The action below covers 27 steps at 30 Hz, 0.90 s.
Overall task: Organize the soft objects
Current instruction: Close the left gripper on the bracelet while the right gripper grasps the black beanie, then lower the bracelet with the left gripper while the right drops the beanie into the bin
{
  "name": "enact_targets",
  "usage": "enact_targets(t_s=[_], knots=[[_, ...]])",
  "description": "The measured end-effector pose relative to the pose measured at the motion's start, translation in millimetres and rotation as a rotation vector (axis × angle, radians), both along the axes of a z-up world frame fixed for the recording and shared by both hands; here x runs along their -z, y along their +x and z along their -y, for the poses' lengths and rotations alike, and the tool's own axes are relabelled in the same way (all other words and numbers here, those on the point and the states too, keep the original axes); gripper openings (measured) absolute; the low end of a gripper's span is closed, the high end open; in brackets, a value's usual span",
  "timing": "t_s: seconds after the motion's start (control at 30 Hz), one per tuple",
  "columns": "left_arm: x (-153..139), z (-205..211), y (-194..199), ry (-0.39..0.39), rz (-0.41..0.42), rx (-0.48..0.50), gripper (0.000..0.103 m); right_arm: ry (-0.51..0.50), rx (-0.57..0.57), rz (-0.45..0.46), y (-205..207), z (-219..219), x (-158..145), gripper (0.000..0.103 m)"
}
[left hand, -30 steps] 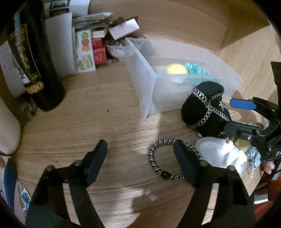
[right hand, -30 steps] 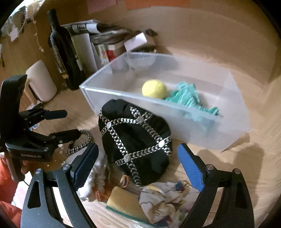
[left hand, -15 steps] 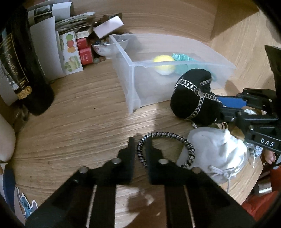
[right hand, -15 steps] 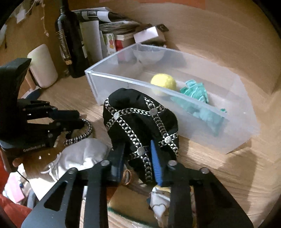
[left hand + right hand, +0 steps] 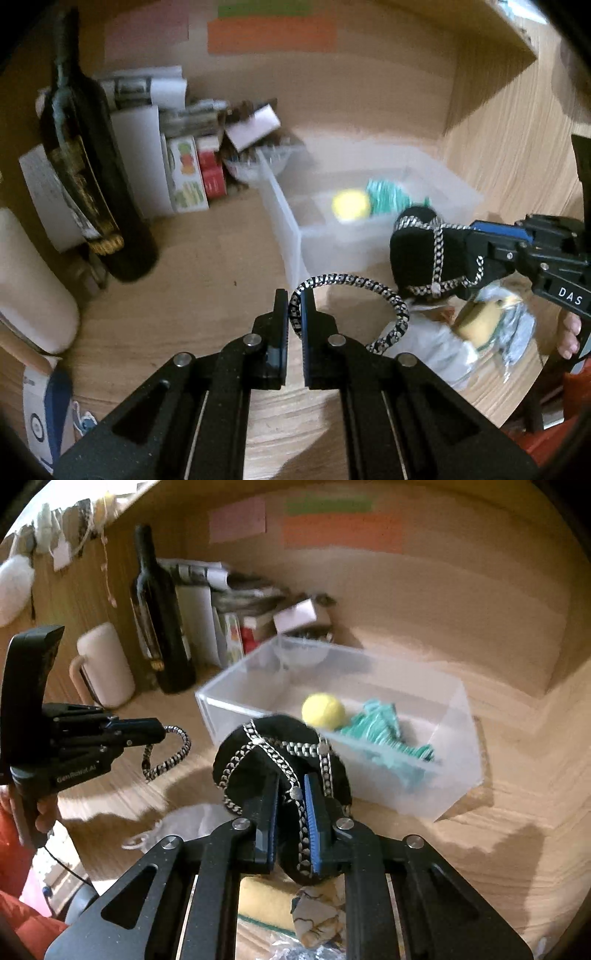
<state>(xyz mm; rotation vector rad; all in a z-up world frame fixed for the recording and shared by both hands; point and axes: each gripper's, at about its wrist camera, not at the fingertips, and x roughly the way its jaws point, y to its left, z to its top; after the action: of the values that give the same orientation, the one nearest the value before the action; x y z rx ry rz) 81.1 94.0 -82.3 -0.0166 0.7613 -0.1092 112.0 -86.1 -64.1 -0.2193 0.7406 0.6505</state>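
My left gripper (image 5: 294, 299) is shut on a black-and-white braided band (image 5: 369, 286), which hangs lifted above the desk; it also shows in the right wrist view (image 5: 173, 751). My right gripper (image 5: 291, 786) is shut on a black pouch with silver chain trim (image 5: 273, 753), held above the desk beside a clear plastic bin (image 5: 436, 794). The bin holds a yellow ball (image 5: 323, 709) and a teal cloth (image 5: 384, 731). The pouch also shows in the left wrist view (image 5: 424, 251).
A white drawstring bag (image 5: 192, 823), a yellow sponge (image 5: 266, 901) and a patterned cloth (image 5: 317, 912) lie at the desk's front edge. A dark wine bottle (image 5: 88, 177), books and boxes (image 5: 184, 173), a bowl (image 5: 255, 166) and a white mug (image 5: 103, 664) stand at the back left.
Both grippers closed, the left on the braided band and the right on the black pouch, and both have lifted their objects off the desk toward the bin.
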Motion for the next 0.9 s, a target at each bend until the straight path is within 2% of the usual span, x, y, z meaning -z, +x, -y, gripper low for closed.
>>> enact_targets(t_s=[0.27, 0.5, 0.73, 0.9], knots=[[-28.1, 5.7, 1.2, 0.007, 0.111, -0.016, 0.005, 0.080, 0.029, 0.086, -3.8, 18.6, -33.6, 0.011], [-41.0, 13.2, 13.5, 0.003, 0.159, -0.013, 0.005, 0.134, 0.072, 0.155, 4.9, 34.8, -56.4, 0.011], [-45.5, 14.5, 38.8, 0.012, 0.172, -0.039, 0.005, 0.154, 0.120, 0.216, 27.7, 42.0, -68.8, 0.011], [-35.9, 14.5, 61.4, 0.018, 0.138, -0.047, 0.005, 0.148, 0.130, 0.196, 50.3, 38.2, -58.8, 0.011]])
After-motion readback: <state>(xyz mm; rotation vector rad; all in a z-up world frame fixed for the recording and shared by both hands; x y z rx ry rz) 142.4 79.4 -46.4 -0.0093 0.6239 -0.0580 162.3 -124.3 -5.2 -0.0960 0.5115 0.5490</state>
